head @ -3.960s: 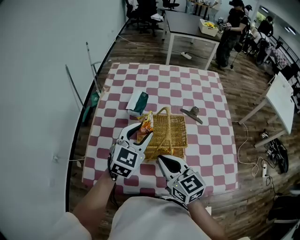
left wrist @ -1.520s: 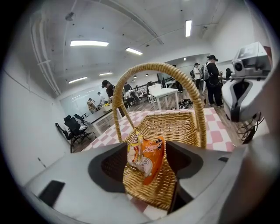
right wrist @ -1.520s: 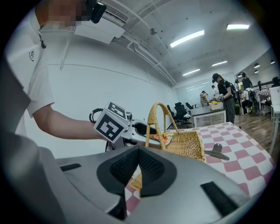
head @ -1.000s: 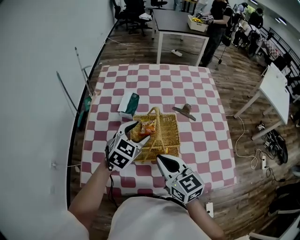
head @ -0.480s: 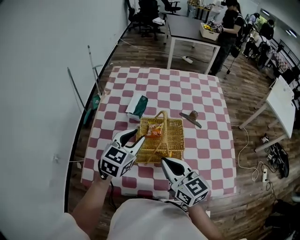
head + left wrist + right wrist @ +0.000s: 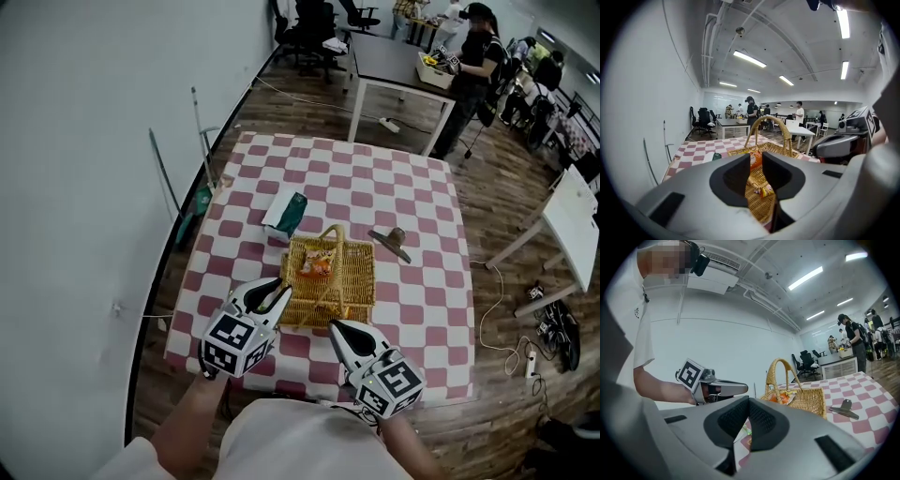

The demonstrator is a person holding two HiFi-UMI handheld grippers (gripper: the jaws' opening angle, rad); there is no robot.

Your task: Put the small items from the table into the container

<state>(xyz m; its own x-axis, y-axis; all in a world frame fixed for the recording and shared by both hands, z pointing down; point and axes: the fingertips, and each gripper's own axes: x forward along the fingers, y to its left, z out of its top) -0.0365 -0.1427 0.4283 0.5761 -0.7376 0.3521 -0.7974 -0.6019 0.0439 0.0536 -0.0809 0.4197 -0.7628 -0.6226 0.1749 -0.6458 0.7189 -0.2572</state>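
A wicker basket [image 6: 349, 281] with a hoop handle stands on the checked table [image 6: 412, 187]. An orange snack packet [image 6: 317, 265] lies inside it. My left gripper [image 6: 274, 296] hovers just off the basket's near left corner; its jaws are closing, a narrow gap remains and nothing is between them. In the left gripper view the left gripper [image 6: 756, 157] points at the basket [image 6: 780, 151]. My right gripper [image 6: 339, 329] is shut and empty near the table's front edge, right of the left one. The right gripper [image 6: 749, 401] faces the basket [image 6: 808, 401] and the left gripper [image 6: 733, 389].
A green and white packet [image 6: 285, 214] lies on the cloth behind the basket's left side. A metal clip [image 6: 389, 241] lies to the basket's right, and shows as the clip [image 6: 843, 409] in the right gripper view. Desks, chairs and people stand beyond the table.
The left gripper has drawn back from the basket toward the table's front edge and its jaws have narrowed. The orange packet stays in the basket. The right gripper has barely moved.
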